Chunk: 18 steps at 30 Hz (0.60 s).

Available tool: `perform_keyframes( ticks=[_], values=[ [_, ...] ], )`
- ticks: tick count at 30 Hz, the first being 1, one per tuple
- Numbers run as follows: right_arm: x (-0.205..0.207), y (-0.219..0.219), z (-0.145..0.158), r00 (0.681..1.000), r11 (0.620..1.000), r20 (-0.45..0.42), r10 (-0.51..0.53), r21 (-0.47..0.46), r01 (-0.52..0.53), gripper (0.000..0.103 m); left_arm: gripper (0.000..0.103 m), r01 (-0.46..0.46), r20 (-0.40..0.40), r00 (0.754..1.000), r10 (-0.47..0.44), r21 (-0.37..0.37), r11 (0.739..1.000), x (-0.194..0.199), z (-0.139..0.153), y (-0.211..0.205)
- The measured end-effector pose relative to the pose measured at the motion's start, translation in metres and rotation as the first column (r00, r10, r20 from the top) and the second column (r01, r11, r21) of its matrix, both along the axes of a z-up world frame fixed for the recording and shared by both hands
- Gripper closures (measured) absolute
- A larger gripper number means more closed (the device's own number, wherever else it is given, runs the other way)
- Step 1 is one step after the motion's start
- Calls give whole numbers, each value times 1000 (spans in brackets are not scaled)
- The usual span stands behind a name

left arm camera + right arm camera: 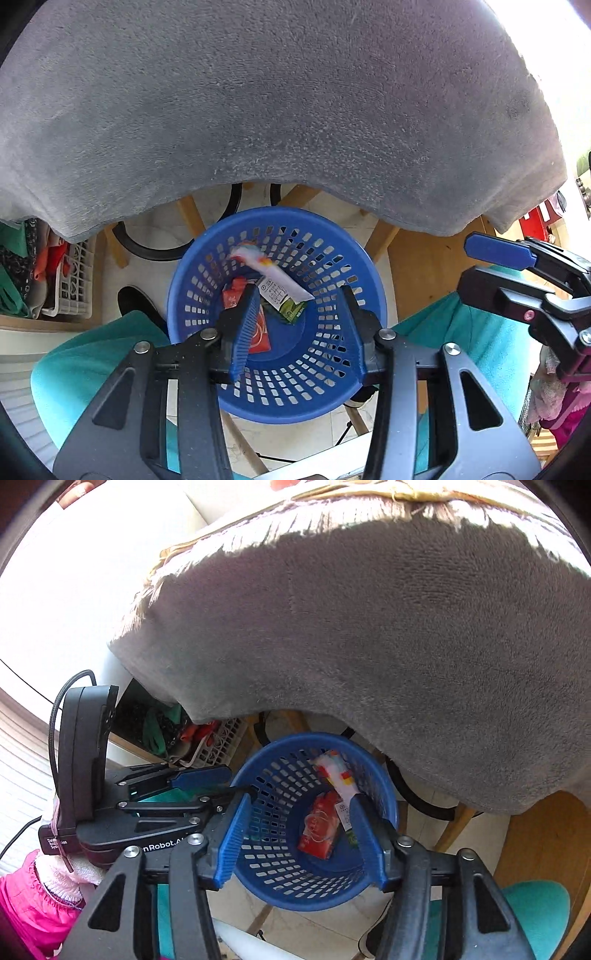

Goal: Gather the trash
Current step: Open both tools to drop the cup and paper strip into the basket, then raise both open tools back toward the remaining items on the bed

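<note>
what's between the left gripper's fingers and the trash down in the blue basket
Nothing solid: the left gripper hangs open over the blue basket, with bare air down to the red packet and white wrapper, seen in both wrist views.

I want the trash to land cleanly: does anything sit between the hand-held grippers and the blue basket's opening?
Nothing visible does. Both the left hand-held gripper and right hand-held gripper hang open above the blue basket; the grey cloth hangs behind it.
</note>
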State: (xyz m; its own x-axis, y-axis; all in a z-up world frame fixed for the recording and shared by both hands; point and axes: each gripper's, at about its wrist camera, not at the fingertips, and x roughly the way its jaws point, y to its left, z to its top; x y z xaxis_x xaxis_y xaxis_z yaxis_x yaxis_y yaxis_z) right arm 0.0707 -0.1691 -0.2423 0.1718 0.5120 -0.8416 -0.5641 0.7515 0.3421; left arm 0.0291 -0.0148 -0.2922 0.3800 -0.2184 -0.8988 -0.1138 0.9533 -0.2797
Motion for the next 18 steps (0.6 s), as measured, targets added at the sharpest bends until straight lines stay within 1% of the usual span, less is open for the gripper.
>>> perform_keyframes(
  ticks=[5,9,14,18],
  values=[
    [1,-6,9,1000,1000,10,-11,7,11,34,60,-4,16,1000,4,14,1000,-2,4,-3],
    [2,-10,17,1000,1000,21,-12,14,11,29,60,-3,40,999,2,36,999,-4,14,-2],
    [-2,-15,37,997,1000,73,-1,30,-1,27,60,-3,106,994,-7,90,996,-8,41,1],
    [-5,-25,61,991,998,131,1,60,-9,27,60,-15,174,985,-7,128,992,-10,70,6]
  ],
)
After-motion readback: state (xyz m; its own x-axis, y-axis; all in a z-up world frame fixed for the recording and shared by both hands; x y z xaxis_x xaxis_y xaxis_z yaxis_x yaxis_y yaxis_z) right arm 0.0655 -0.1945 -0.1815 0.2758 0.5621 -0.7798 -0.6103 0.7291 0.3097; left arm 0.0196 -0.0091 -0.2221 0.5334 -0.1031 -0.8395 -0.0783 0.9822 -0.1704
